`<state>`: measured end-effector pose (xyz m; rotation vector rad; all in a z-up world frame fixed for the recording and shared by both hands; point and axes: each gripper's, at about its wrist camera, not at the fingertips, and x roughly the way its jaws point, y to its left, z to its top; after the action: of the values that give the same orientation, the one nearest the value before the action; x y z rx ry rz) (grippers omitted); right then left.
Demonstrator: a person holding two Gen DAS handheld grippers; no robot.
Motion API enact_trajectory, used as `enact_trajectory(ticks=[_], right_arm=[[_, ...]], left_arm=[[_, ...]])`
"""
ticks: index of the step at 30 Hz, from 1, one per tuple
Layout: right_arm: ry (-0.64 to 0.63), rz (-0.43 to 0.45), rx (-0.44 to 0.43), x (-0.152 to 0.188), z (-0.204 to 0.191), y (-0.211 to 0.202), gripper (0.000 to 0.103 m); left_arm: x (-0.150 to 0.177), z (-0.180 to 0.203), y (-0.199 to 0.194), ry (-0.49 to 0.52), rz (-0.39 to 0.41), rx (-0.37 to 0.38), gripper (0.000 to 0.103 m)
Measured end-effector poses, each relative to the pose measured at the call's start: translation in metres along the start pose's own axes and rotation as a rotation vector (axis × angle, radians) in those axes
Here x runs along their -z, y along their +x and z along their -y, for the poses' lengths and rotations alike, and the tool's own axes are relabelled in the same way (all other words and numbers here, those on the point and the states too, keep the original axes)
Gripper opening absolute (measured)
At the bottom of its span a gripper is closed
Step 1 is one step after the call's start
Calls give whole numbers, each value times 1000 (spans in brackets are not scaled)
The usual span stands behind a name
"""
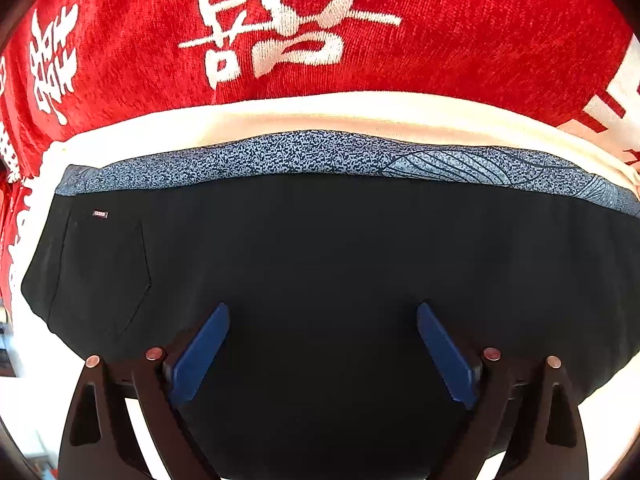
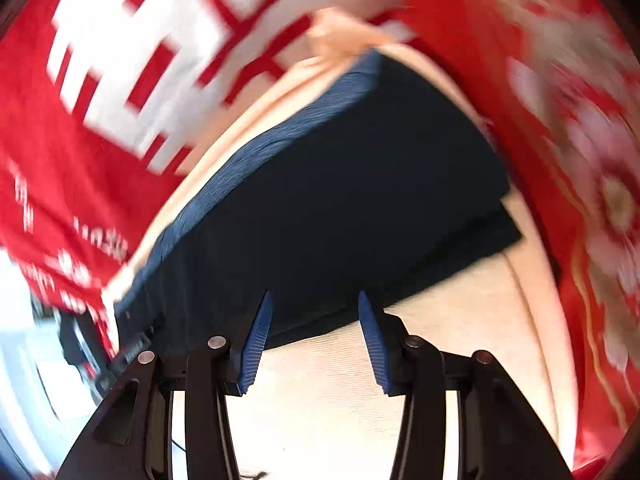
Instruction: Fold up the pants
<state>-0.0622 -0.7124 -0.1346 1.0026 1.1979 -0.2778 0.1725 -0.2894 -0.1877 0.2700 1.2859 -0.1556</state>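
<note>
Lying across the far side: a red cloth (image 1: 460, 48) with white characters, covering most of the background in both views. Showing beneath it, a cream surface (image 2: 328, 396), soft-looking, possibly a bed or a covered desk; not telling which.

Resting on that cream surface: the pants (image 1: 320, 248), black, already folded into a compact stack, with a blue speckled lining (image 1: 304, 152) peeking out along the far edge and a back pocket (image 1: 100, 276) with a small tag (image 1: 100, 214) facing up. Judging by the tidy block shape, nearing the end of the folding, with smoothing or one last fold remaining.

Hovering over the middle of the stack: the left hand-held gripper (image 1: 323, 354), blue pads spread wide, gripping nothing. Sitting at the near edge of the stack in a badly blurred view: the right hand-held gripper (image 2: 316, 338), pads roughly half apart, nothing visibly between them.

Calling next, probably, for pinching a near edge with both and carrying it over evenly, keeping layers from sliding. Crowding the far edge: the red cloth, risking a snag. Showing at the lower left of the right view, some dark gear, too blurred for naming.
</note>
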Motion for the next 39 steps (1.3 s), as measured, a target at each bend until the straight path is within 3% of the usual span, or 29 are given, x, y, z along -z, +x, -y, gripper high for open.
enact_trajectory(ticks=[4, 5, 6, 8, 11, 13, 15, 16, 21, 24, 26, 27, 29, 31, 32, 35, 39], right_arm=[[99, 38, -26, -9, 21, 5, 46], [116, 37, -27, -13, 21, 4, 23], [119, 38, -29, -19, 22, 0, 9], [90, 67, -55, -19, 21, -18, 9], [-18, 9, 19, 1, 18, -10, 11], [-49, -59, 81, 4, 25, -4, 25], [-58, -67, 106, 4, 30, -18, 41], [-79, -52, 136, 5, 26, -29, 43], [-257, 87, 159, -15, -11, -65, 43], [-260, 80, 169, -41, -24, -28, 43], [-261, 30, 234, -64, -16, 4, 42], [-258, 16, 255, -69, -23, 25, 35], [-283, 70, 283, -82, -24, 27, 28], [-308, 112, 359, -89, -37, 23, 29], [-299, 120, 388, -89, -42, 21, 34], [-262, 76, 256, -80, -50, 14, 37], [-264, -5, 100, -36, -65, 12, 46]], left_arm=[[-13, 6, 0, 12, -1, -17, 96], [-4, 18, -4, 17, 1, -24, 96], [-5, 19, -4, 19, -2, -30, 96], [-2, 34, -18, 23, -10, -36, 96], [3, 39, -22, 40, -14, -41, 96], [6, 39, -24, 37, -28, -45, 96], [11, 40, -32, 30, -59, -58, 96], [10, 43, -37, 31, -62, -52, 96], [-9, 73, -56, 85, 10, 25, 96], [-29, 102, -44, 99, 24, 43, 96], [-39, 120, -26, 99, 3, 28, 96], [-43, 124, -18, 99, -9, 19, 102], [-52, 118, -14, 60, 19, 32, 103], [-60, 102, -10, 0, -20, 37, 103], [-61, 93, -11, -26, -29, 22, 103], [-55, 63, -26, -54, -45, -47, 103], [-28, 23, -56, -43, -41, -91, 103]])
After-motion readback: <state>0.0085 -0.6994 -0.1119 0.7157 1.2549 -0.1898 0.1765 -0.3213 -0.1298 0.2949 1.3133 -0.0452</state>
